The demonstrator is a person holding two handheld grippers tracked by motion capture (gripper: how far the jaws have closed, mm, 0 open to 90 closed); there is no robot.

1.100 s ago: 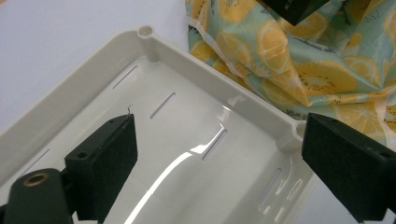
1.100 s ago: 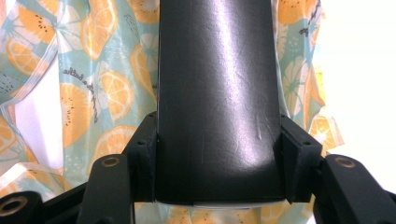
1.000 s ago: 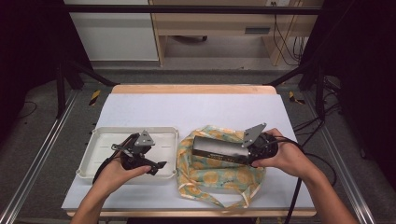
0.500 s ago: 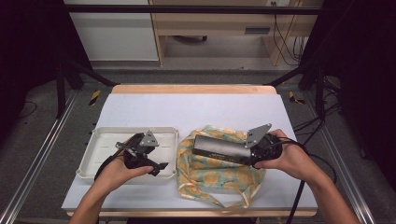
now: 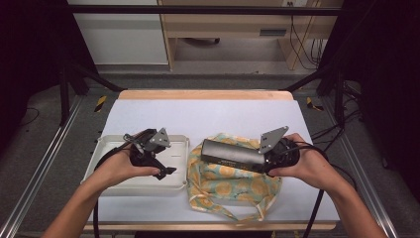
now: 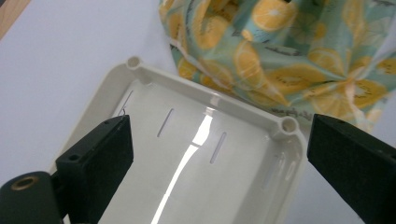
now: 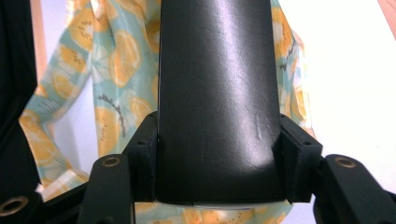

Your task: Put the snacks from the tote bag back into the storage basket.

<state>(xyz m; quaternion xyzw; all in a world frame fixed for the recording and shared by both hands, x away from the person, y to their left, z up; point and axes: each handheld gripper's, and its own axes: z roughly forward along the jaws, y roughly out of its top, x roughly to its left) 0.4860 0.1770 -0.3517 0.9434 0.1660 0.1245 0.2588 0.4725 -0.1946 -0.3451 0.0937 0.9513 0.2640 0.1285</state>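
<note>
High view: a long black box (image 5: 233, 154) is held level above a fruit-print cloth bag (image 5: 233, 184), which lies crumpled on the white desk (image 5: 223, 116) near its front edge, right of centre. The right gripper (image 5: 262, 159), held in the person's right hand (image 5: 304, 166), clamps one end of the box; in the right gripper view its two jaws press against the box's (image 7: 217, 102) opposite sides, with the orange-slice cloth (image 7: 109, 70) beneath. Just left of the bag, touching or nearly touching it, sits a shallow white tray (image 5: 106, 161) near the desk's front-left corner. The left gripper (image 5: 166, 171), held in the left hand (image 5: 119, 168), hovers over the tray. In the left gripper view its jaws stand wide apart with nothing between them, above the tray's slotted floor (image 6: 196, 177).
</note>
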